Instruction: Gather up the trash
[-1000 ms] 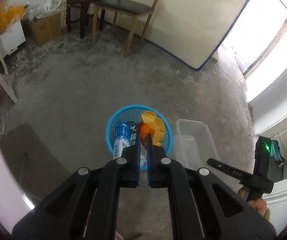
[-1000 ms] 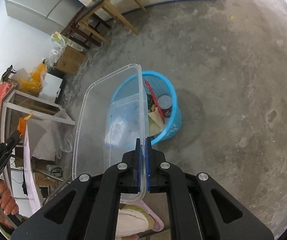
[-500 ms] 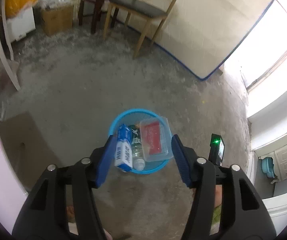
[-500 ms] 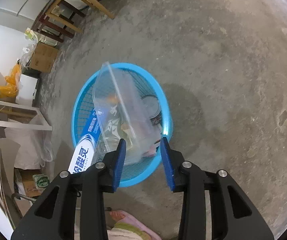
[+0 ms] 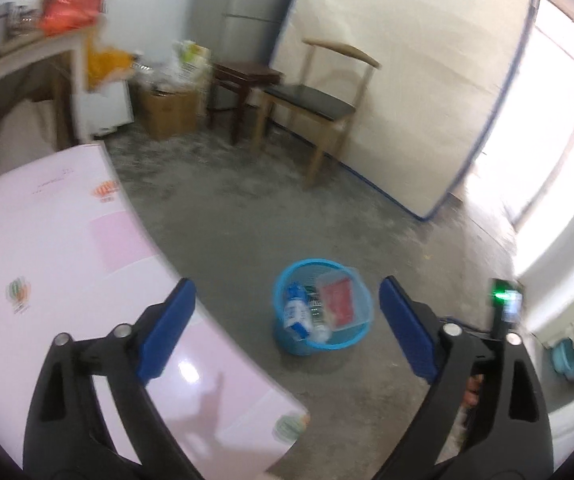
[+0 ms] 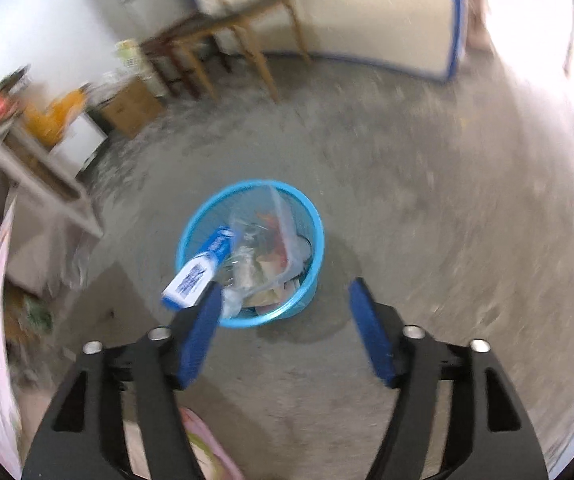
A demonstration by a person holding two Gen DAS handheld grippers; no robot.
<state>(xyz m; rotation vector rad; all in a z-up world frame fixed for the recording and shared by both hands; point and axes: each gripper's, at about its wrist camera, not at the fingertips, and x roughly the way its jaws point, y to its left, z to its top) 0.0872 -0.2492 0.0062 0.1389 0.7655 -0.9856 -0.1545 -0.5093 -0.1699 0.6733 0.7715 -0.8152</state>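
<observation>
Round blue mesh wastebasket [image 6: 249, 254] standing on the bare grey concrete floor [image 6: 427, 208], well out from the walls and just beyond the corner of a glossy pink tabletop [image 5: 59, 280] with small printed logos. Packed with trash: clear rectangular plastic container [image 6: 285, 236] tilted on edge against the basket's right side, red showing through it in the left wrist view; blue-and-white carton [image 6: 199, 270] leaning over the near-left rim; crumpled clear plastic and paper scraps between the two. Left gripper [image 5: 287, 330] held above the tabletop edge, blue pads spread wide after just opening, nothing between them, basket framed in the gap farther off. Right gripper [image 6: 283, 322] pointing down at the basket, jaws likewise just opened and standing apart, empty; left pad overlapping the carton's lower end in the picture, contact impossible to judge through the blur. Beyond: wooden chair [image 5: 319, 100] with dark seat, dark wooden stool [image 5: 243, 80], cardboard box [image 5: 169, 114], and a pale blue-edged mattress [image 5: 407, 80] leaning upright on the wall.
</observation>
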